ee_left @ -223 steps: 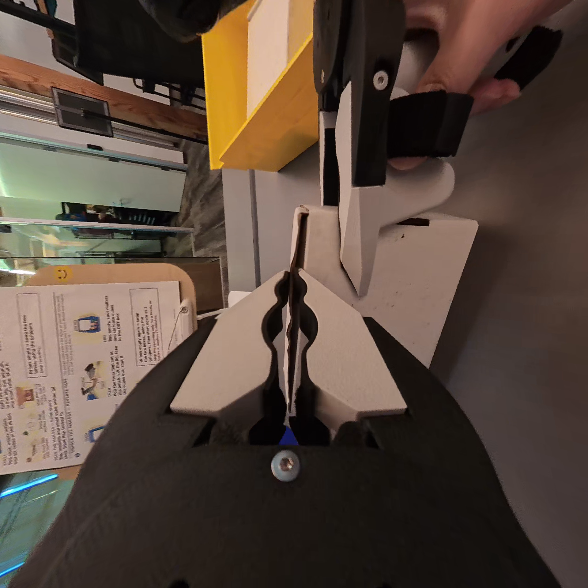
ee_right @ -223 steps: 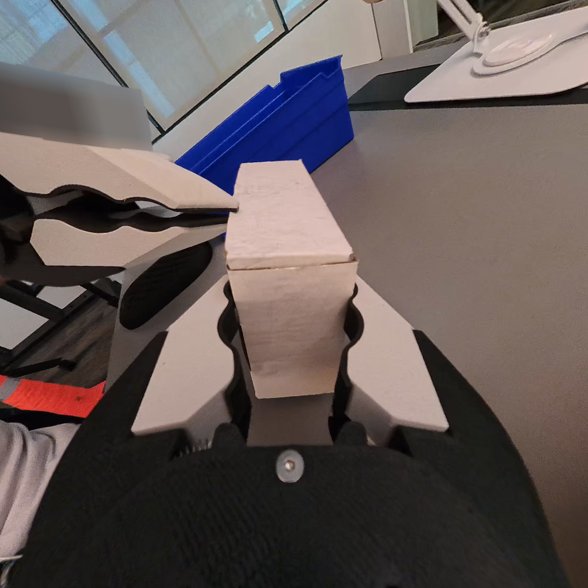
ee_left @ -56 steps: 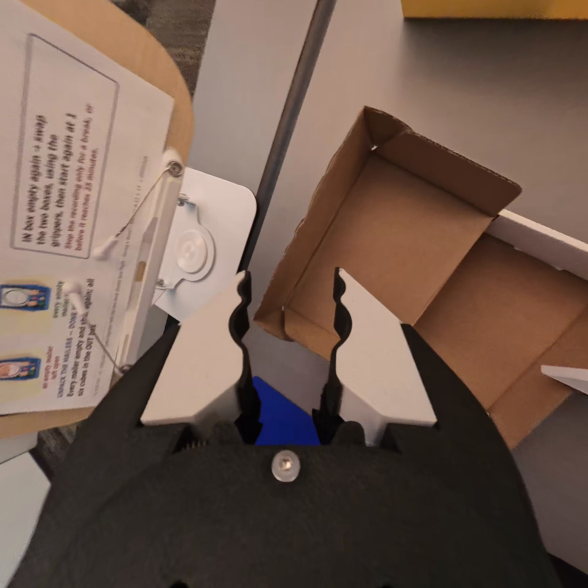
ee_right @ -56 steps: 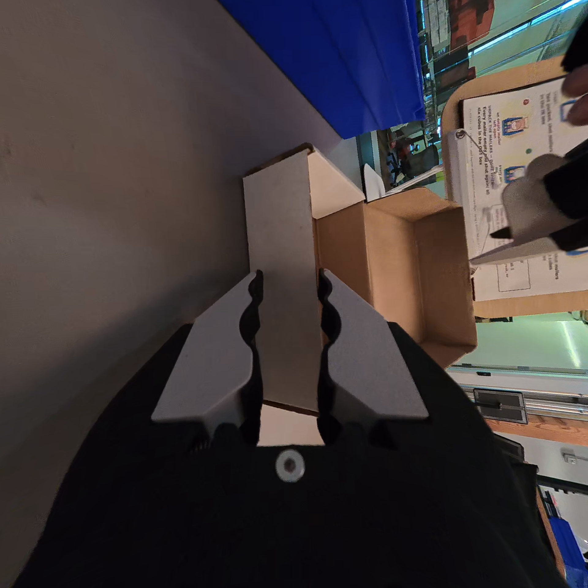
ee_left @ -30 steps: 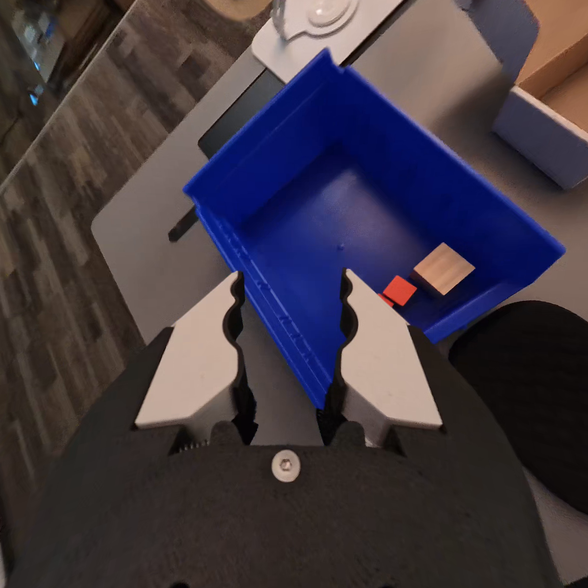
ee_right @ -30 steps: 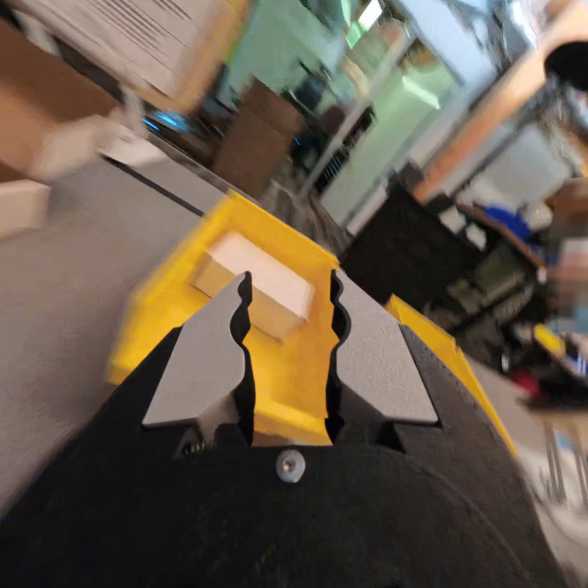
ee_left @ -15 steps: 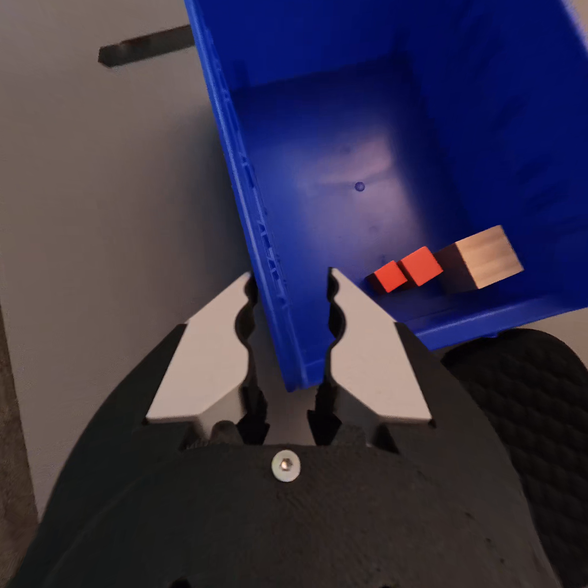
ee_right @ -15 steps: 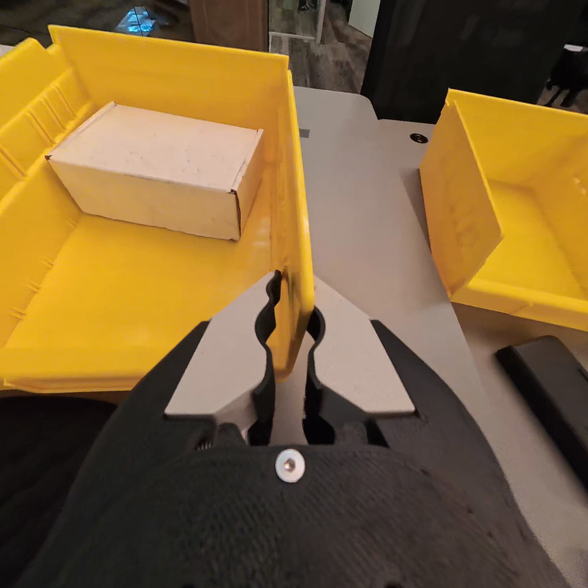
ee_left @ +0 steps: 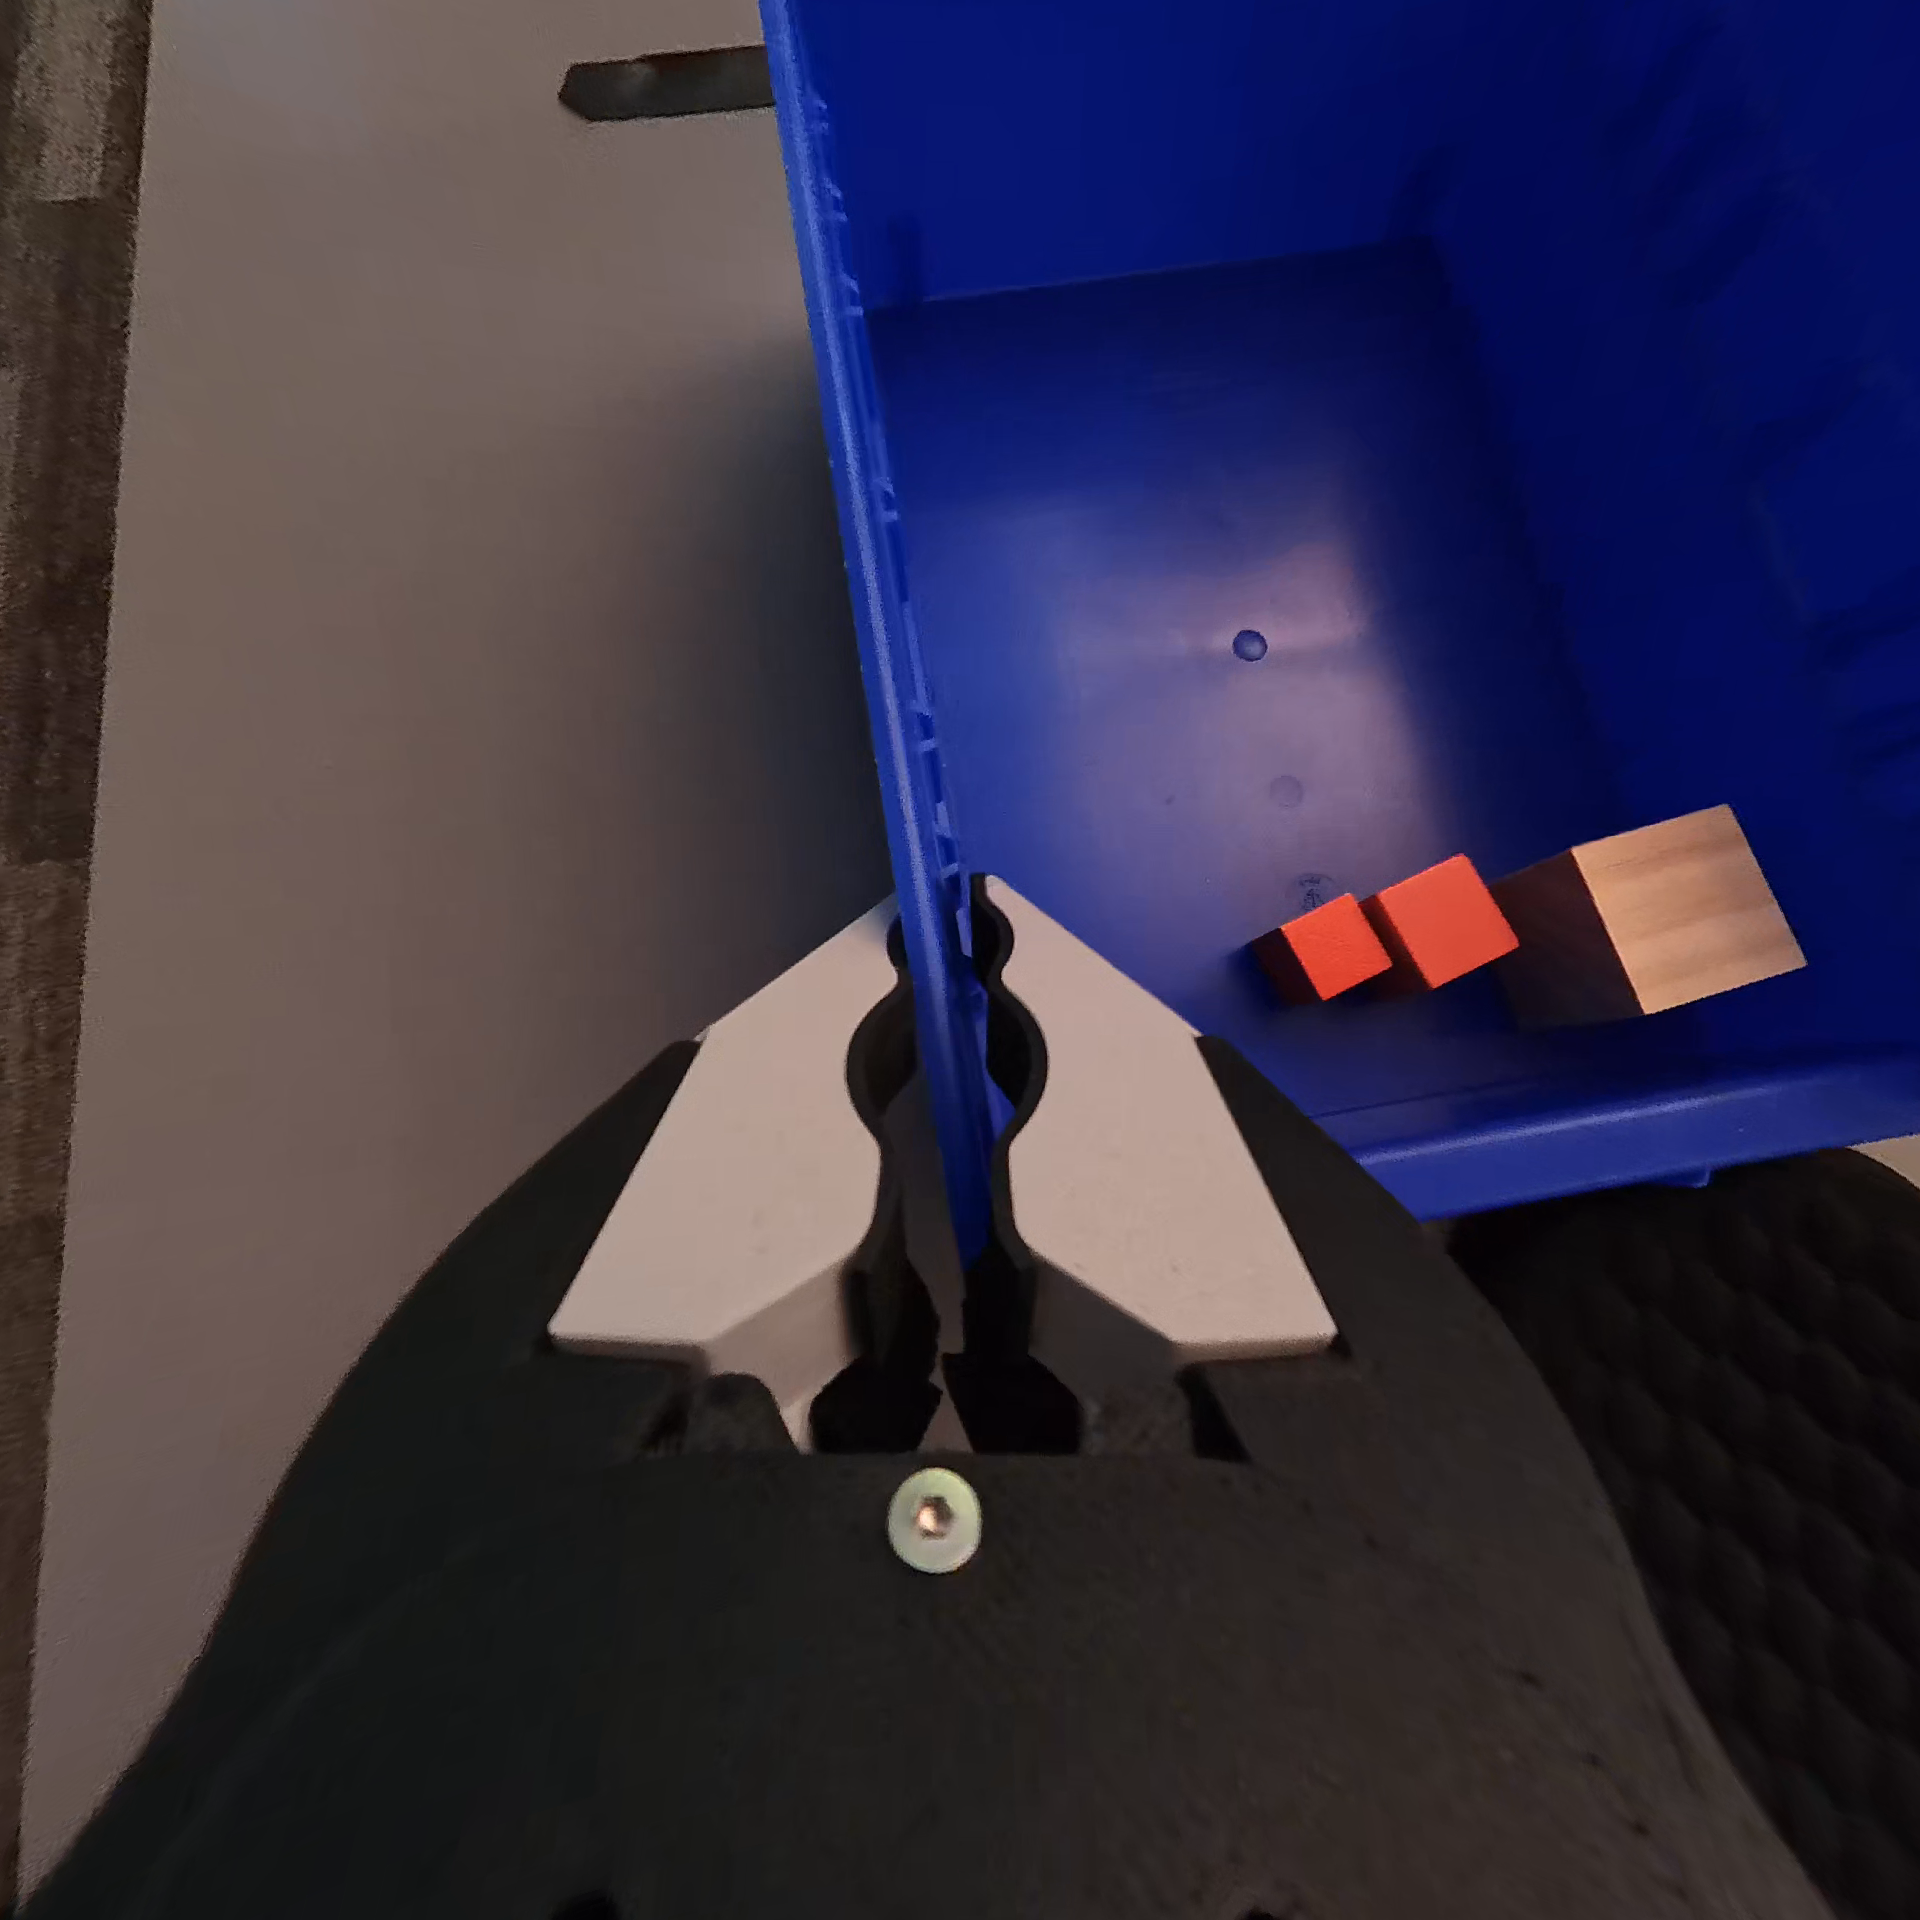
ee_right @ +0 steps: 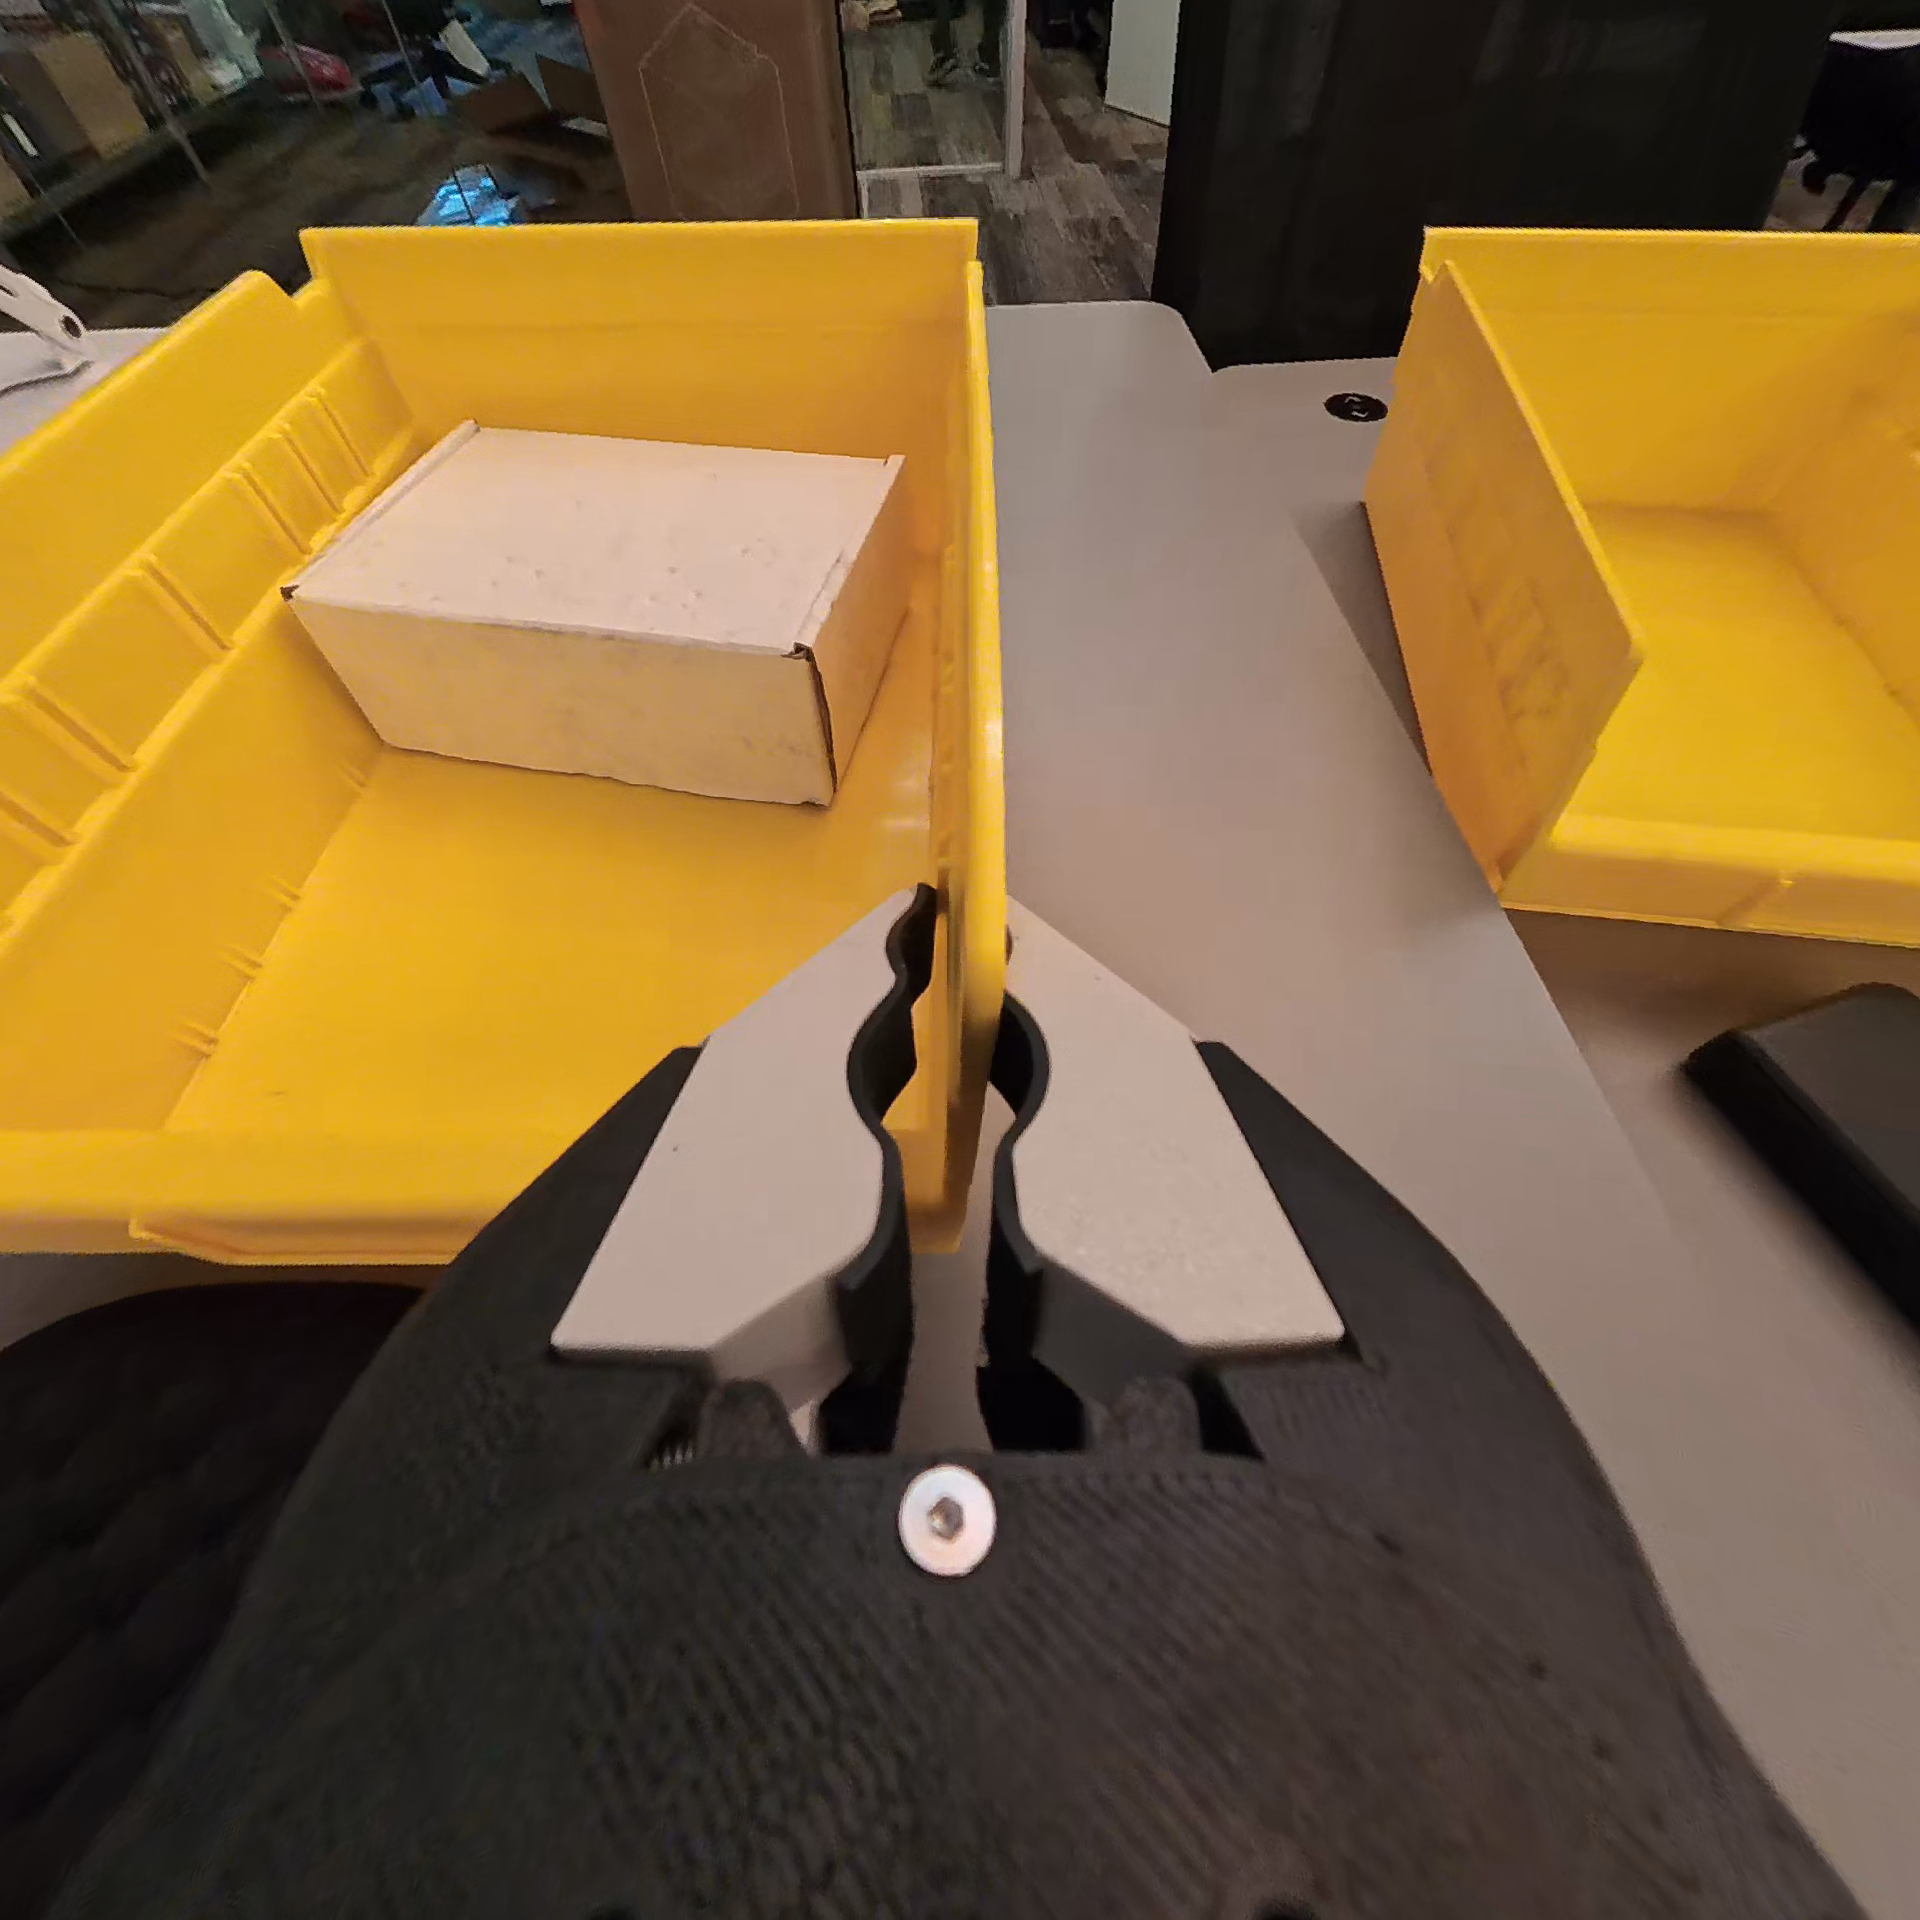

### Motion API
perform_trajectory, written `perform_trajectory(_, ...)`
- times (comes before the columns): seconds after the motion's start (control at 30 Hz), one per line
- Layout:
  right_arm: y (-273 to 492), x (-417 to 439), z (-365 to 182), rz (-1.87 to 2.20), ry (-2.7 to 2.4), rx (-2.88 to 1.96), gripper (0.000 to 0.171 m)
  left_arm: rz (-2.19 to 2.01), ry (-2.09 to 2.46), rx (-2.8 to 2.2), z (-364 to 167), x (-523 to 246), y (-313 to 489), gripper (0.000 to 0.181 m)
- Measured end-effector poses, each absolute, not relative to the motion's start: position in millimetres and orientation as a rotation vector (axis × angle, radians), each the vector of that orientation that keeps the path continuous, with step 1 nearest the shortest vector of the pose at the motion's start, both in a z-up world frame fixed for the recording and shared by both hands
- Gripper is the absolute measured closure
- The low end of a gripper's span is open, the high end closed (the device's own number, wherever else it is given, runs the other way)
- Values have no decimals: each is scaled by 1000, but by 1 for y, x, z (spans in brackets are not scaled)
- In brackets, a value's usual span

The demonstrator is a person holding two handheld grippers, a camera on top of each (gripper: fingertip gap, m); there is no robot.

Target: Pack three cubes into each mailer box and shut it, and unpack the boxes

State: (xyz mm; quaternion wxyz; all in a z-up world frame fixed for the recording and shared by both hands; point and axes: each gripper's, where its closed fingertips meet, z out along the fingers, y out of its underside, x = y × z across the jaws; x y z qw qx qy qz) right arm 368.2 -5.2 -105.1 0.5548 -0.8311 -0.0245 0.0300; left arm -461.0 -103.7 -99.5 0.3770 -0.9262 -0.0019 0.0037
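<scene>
A grey table (ee_right: 1226, 727) with a rounded far corner fills the middle, while dark wood-grain floor (ee_right: 1049, 125) runs toward twelve o'clock, a tall brown cardboard panel (ee_right: 717, 104) stands at eleven, and a black cabinet (ee_right: 1455, 156) rises at one o'clock.

Closed white mailer box (ee_right: 613, 608), scuffed, flat on the floor of a yellow bin (ee_right: 436, 987), pushed toward its far right corner. Two small red cubes (ee_left: 1387, 940) side by side, touching, beside a larger bare-wood cube (ee_left: 1662, 914), all at the near wall inside a blue bin (ee_left: 1195, 468).
</scene>
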Motion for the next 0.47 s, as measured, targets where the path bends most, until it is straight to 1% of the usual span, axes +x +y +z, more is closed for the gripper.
perform_trajectory(0.1, -5, 369, -104, 73, -78, -1957, 167, -6, 22, -2342, -99, -459, -108, 175)
perform_trajectory(0.13, -4, 372, -103, 46, -79, -1948, 162, -3, 40, -2330, -98, -458, -110, 174)
perform_trajectory(0.2, -8, 383, -89, -80, -64, -1874, 136, 56, 59, -2252, -82, -464, -112, 155)
perform_trajectory(0.23, -17, 388, -72, -150, -62, -1805, 132, 115, 60, -2187, -67, -470, -114, 146)
perform_trajectory(0.27, -26, 386, -50, -203, -78, -1711, 131, 160, 69, -2104, -47, -473, -117, 129)
perform_trajectory(0.3, -37, 378, -25, -243, -111, -1604, 130, 150, 93, -2011, -22, -468, -123, 121)
perform_trajectory(0.33, -47, 362, 0, -251, -159, -1499, 131, 32, 148, -1902, 9, -448, -133, 125)
perform_trajectory(0.37, -54, 332, 25, -184, -248, -1401, 130, -200, 247, -1768, 46, -414, -149, 132)
perform_trajectory(0.4, -64, 287, 48, 1, -383, -1327, 131, -472, 370, -1605, 88, -377, -178, 135)
perform_trajectory(0.47, -119, 185, 103, 688, -662, -1118, 132, -889, 565, -1278, 168, -338, -252, 137)
